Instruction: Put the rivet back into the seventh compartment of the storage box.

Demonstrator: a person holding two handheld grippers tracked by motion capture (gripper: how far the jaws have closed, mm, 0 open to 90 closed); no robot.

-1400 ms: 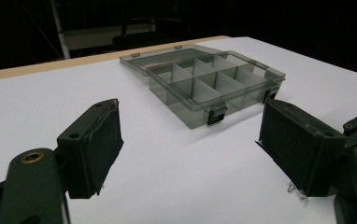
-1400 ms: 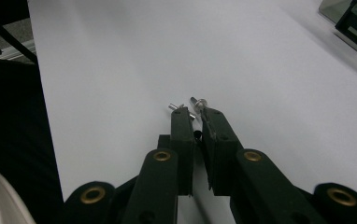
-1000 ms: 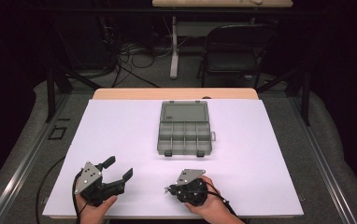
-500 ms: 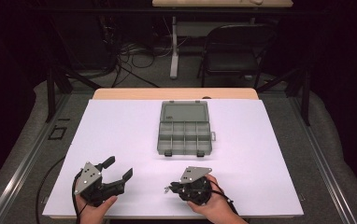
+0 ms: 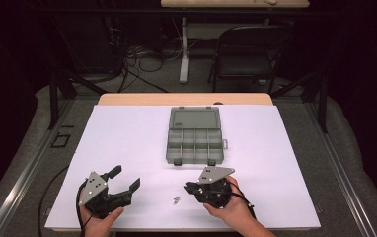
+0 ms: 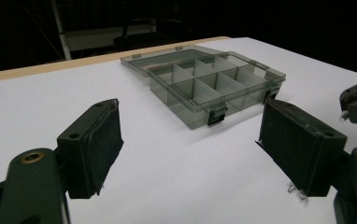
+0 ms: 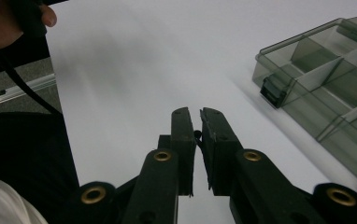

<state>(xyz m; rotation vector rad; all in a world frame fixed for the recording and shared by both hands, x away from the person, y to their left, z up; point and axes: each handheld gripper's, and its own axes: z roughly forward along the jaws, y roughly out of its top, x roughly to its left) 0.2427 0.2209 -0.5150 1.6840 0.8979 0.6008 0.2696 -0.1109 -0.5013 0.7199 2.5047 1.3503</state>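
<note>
A clear grey compartment box (image 5: 169, 147) lies with its lid back in the middle of the white table, its cells looking empty. My left gripper (image 5: 125, 177) rests open near the front left, and its view looks toward the box (image 6: 193, 114) between wide jaws. My right gripper (image 5: 188, 187) sits at the front centre, pointing left. Its jaws (image 7: 196, 112) are nearly closed, pinching a small dark screw (image 7: 196, 135). A few loose small screws (image 5: 176, 200) lie on the table just left of it; they also glint beside my left gripper's right jaw (image 6: 296, 190).
The white sheet (image 5: 127, 133) covers the table, with a wooden edge (image 5: 186, 98) at the far side. Beyond it stand a black chair (image 5: 248, 49) and floor cables. A black cable (image 7: 27, 93) trails from the left gripper.
My right gripper has drawn back a little to the right and lifted, uncovering the loose screws on the sheet. The left gripper has stayed put.
</note>
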